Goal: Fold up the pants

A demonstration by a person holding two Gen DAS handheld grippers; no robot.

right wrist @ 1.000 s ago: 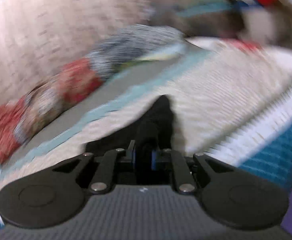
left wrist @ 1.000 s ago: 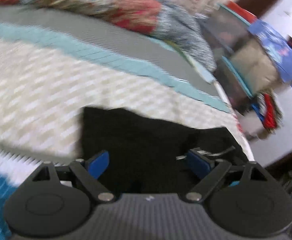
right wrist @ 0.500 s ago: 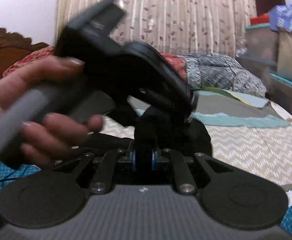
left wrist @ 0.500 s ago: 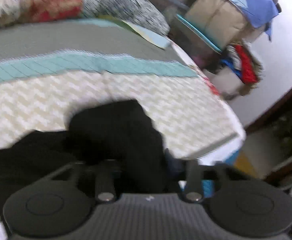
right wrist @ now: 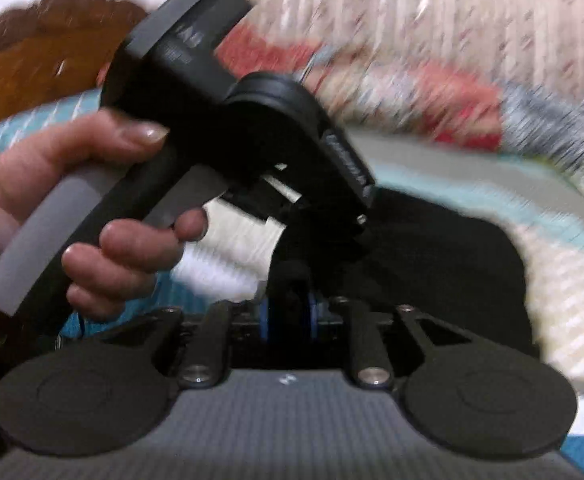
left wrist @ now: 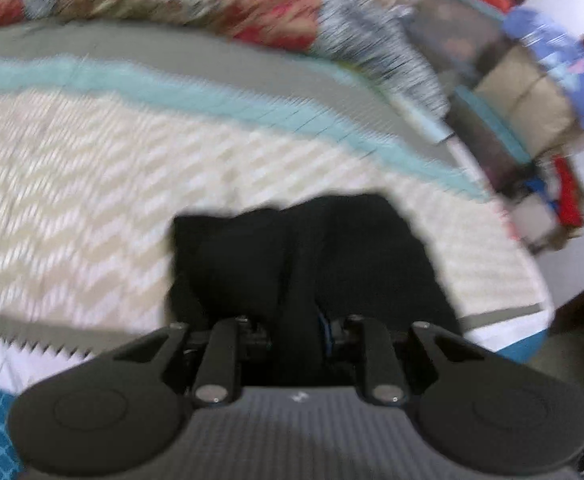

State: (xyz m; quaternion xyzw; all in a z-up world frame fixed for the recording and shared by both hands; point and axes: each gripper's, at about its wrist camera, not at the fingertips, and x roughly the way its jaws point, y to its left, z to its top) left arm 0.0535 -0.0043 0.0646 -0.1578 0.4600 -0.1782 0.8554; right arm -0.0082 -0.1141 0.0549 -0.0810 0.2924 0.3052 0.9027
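Observation:
The black pants [left wrist: 312, 256] lie bunched on the cream zigzag bedspread [left wrist: 92, 200], in front of both grippers. My left gripper [left wrist: 296, 328] is shut on a fold of the black fabric, which hides its fingertips. My right gripper [right wrist: 290, 312] is shut on another fold of the pants [right wrist: 444, 248], with blue pads [right wrist: 264, 316] showing on each side. The left gripper body [right wrist: 244, 120], held by a hand [right wrist: 72, 192], fills the left of the right wrist view, close above the pants. Both views are motion blurred.
A patterned red and grey quilt [left wrist: 196, 4] lies along the bed's far side. Stacked boxes and clothes [left wrist: 532, 92] stand beyond the bed's right edge. A carved wooden headboard [right wrist: 44, 52] and a curtain [right wrist: 432, 12] show behind the bed.
My left gripper was open over the pants a second ago and has since shut on the fabric. Both grippers have swung while holding the pants; the left gripper stays close in the right view.

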